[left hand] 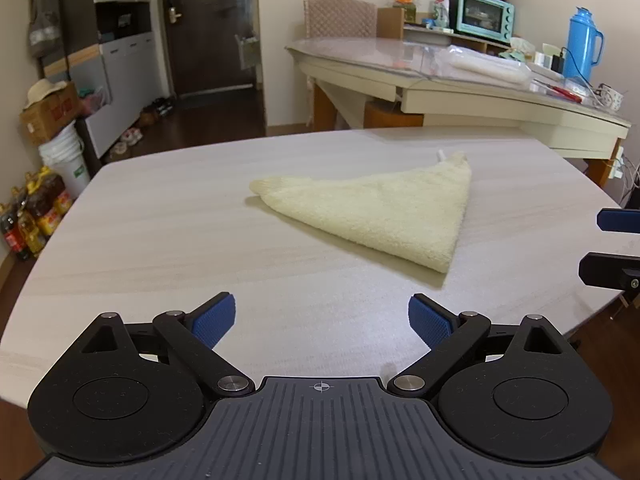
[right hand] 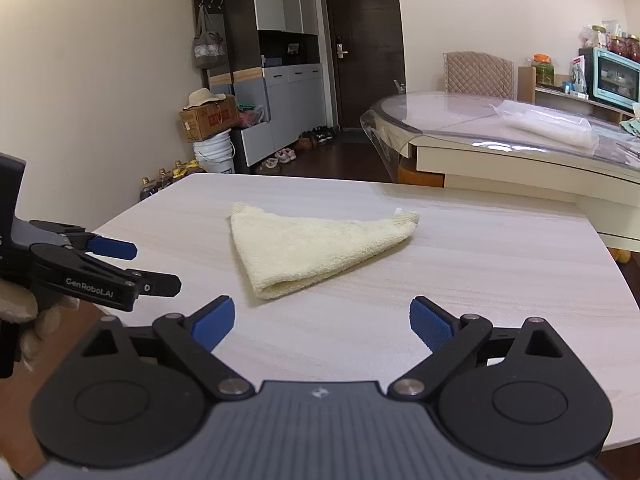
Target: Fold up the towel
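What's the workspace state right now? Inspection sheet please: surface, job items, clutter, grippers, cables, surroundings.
Surface: pale wood-grain table, flat and dry-looking.
Job's things: cream towel, folded into a triangle, lying flat mid-table, touched by neither gripper.
Clutter: nothing seen on the work table besides the towel.
Grippers: left gripper open, above the near edge, short of the towel; right gripper open, likewise short of it.
Cables: black cord on the side table, near the blue thermos.
Surroundings: glass-topped side table, teal toaster oven, cardboard box, white bucket, dark door.
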{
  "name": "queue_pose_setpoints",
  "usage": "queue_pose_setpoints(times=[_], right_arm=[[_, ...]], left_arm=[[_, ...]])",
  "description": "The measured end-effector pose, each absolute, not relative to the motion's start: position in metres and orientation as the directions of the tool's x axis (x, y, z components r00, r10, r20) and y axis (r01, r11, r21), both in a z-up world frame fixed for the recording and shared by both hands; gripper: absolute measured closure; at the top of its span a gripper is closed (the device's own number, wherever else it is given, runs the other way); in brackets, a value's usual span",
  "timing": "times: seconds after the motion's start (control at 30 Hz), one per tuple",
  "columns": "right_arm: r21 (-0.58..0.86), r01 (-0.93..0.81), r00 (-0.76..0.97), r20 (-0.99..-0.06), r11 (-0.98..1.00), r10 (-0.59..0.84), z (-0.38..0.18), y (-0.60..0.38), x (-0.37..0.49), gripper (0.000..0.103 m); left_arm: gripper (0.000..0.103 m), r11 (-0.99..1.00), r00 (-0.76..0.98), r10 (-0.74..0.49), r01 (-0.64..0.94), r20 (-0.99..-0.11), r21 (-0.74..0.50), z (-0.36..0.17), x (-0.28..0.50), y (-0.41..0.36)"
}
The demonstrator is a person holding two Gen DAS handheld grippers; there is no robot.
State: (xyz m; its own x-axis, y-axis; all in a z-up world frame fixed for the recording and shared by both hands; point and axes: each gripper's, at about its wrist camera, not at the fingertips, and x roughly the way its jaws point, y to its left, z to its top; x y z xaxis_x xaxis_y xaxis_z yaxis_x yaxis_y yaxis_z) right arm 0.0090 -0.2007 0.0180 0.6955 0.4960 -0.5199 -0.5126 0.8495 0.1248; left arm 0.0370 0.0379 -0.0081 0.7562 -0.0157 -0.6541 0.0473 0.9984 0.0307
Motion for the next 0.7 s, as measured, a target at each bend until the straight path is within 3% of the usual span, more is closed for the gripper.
queue_pose_setpoints(times=[0.7], right_arm=[[0.112,-0.516,0.708,-0.503,0.849,0.496,0.018,-0.203,-0.001,0.007]], left_arm=[[0.006,0.997,0.779,-0.012,0.059,-0.627,0.054,0.002,0.025,0.033]])
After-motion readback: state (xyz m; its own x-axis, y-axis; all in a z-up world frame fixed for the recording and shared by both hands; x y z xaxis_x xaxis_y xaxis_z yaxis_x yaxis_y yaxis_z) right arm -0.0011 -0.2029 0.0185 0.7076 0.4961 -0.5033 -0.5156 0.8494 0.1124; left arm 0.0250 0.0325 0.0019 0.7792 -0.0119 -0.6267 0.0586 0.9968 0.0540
